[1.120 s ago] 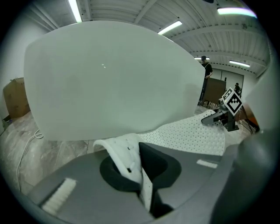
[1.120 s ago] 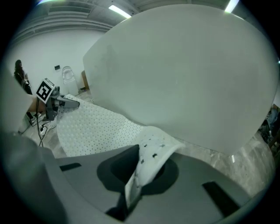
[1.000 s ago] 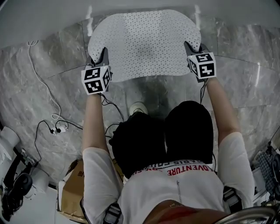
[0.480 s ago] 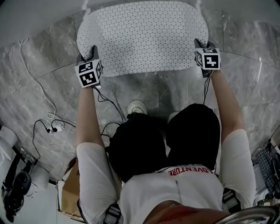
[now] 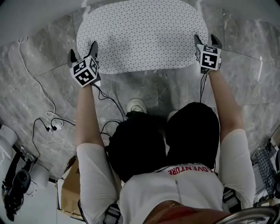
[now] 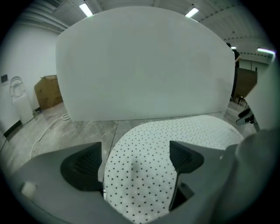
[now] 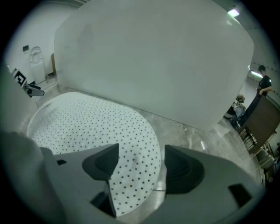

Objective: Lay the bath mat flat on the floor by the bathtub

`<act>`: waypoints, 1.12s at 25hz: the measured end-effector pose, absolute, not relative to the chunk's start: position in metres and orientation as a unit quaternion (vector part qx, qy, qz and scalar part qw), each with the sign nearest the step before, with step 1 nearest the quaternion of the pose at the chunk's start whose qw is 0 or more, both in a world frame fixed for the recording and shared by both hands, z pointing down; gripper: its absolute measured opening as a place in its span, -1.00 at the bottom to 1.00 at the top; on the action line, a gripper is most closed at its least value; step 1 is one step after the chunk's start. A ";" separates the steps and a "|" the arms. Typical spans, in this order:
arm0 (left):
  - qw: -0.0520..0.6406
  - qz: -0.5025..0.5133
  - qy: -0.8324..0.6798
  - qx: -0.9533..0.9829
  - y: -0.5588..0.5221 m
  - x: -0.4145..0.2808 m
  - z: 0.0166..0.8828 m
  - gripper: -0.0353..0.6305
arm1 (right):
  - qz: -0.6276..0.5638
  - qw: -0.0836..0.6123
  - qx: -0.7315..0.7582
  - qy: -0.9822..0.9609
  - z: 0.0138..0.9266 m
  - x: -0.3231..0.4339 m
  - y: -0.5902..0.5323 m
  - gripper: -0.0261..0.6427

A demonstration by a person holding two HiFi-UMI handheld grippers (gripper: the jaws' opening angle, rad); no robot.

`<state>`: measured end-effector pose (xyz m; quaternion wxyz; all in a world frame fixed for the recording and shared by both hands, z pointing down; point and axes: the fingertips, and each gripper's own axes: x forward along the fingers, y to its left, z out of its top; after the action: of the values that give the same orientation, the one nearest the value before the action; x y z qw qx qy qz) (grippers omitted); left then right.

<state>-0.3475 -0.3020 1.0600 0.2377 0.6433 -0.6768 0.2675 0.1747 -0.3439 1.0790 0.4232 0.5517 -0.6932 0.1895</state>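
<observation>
The white bath mat (image 5: 140, 37) with small dark dots lies flat on the grey marble floor, right against the white bathtub (image 5: 43, 13). My left gripper (image 5: 83, 50) is at the mat's near left corner. Its jaws are opening, and the mat corner (image 6: 144, 183) lies loose between the pads, which do not press on it. My right gripper (image 5: 205, 39) is at the near right corner, its jaws opening too, with the mat's edge (image 7: 135, 175) lying between the pads. In both gripper views the tub wall (image 6: 144, 65) (image 7: 153, 57) rises just beyond the mat.
A white cable (image 5: 39, 87) and a plug block (image 5: 54, 128) lie on the floor at the left. A cardboard box (image 5: 70, 192) sits by the person's left side. Their shoe (image 5: 136, 106) stands just behind the mat. People (image 7: 262, 87) stand far off at the right.
The mat went forward and down until it lay flat by the tub. Both grippers, shut on its near corners before, now stand open and have let the mat go.
</observation>
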 end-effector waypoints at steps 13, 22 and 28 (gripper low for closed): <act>0.252 0.255 -0.610 0.707 -0.304 -0.273 0.996 -0.86 | 0.212 0.351 0.503 -0.761 1.011 0.106 -0.343 -0.87; 0.245 0.255 -0.521 0.777 -0.278 -0.190 0.870 -0.86 | 0.199 0.304 0.458 -0.812 0.870 0.045 -0.311 -0.89; 0.243 0.219 -0.522 0.788 -0.285 -0.169 0.721 -0.86 | 0.207 0.286 0.445 -0.823 0.732 0.021 -0.300 -0.89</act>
<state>-0.1692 -0.2854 0.7209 0.2425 0.7881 -0.5215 0.2193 0.0207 -0.3000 0.7315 0.2859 0.4446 -0.8232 0.2071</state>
